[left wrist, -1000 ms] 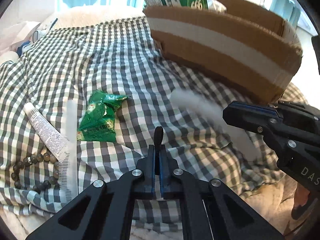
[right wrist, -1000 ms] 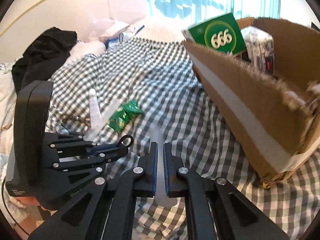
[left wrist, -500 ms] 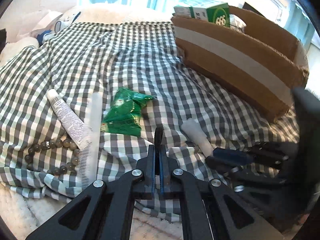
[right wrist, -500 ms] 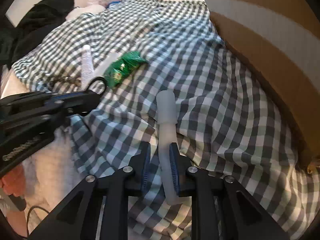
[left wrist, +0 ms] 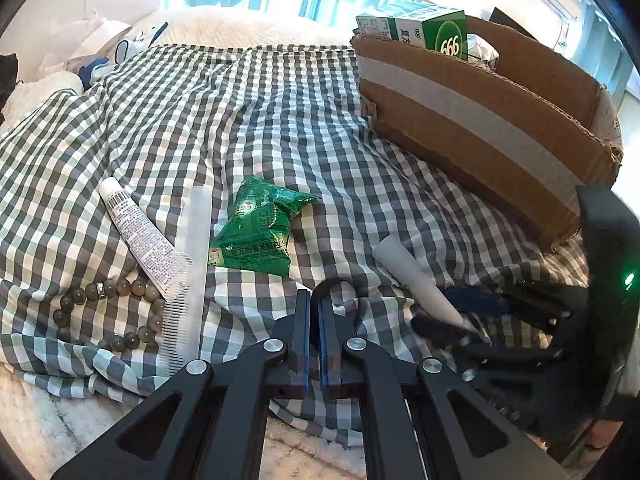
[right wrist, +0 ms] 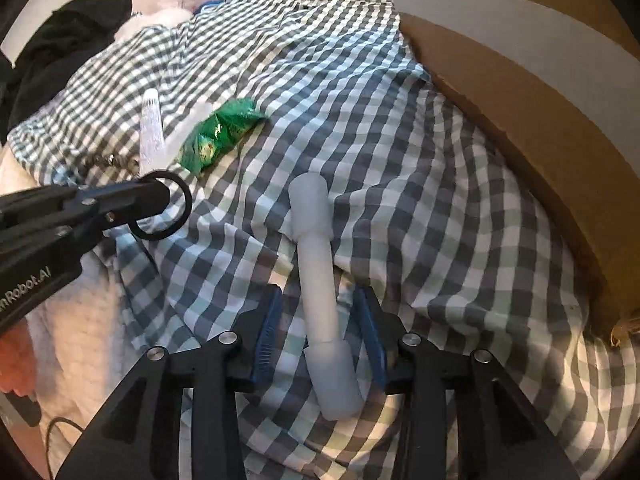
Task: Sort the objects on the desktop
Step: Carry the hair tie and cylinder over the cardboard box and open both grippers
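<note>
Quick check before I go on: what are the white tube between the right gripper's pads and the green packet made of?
White stepped tube: looks like matte, slightly translucent plastic, with a dull even surface, moulded steps and no print; whether it is rigid or soft I cannot tell. Green crumpled packet: likely thin plastic or foil film, going by its glossy creases, crimped end and printed face.

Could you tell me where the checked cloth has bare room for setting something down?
Free: the checked cloth between the green packet and cardboard box, and beyond the packet. Crowded: around the tube, comb and beads.
</note>
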Action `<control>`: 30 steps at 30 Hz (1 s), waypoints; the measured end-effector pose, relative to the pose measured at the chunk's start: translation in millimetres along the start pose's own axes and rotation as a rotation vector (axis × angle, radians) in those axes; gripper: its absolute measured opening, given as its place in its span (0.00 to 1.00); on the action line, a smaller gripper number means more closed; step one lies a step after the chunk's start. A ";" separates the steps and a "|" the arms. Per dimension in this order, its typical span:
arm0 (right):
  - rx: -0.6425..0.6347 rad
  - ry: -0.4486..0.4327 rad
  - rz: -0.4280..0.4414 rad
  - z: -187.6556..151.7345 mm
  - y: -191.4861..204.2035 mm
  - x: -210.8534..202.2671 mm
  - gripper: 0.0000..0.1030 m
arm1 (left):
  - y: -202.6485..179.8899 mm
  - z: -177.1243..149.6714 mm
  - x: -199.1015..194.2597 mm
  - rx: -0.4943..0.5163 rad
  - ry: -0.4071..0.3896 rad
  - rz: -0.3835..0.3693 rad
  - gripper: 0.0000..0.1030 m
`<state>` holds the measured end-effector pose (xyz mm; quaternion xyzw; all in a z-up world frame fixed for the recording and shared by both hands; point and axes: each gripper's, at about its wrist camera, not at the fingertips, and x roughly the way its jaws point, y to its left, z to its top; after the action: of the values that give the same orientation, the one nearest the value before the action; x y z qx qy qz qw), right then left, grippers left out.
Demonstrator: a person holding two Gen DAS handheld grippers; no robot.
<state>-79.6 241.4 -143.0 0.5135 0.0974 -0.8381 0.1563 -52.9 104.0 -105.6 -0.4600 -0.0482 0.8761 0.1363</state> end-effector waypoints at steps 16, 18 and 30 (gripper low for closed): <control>-0.037 -0.277 0.064 31.3 13.4 -88.9 0.08 | -2.9 10.7 -31.7 -0.034 -0.123 0.019 0.03; -0.024 -0.319 0.092 39.1 9.5 -107.1 0.08 | -7.2 16.7 -40.4 -0.043 -0.149 0.004 0.03; 0.093 -0.504 0.062 79.5 -77.1 -189.7 0.09 | -63.2 99.8 -92.1 0.001 -0.315 -0.135 0.03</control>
<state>-93.2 318.2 62.3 0.2978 0.0011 -0.9380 0.1775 -72.7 142.6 37.8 -0.3127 -0.0991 0.9262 0.1858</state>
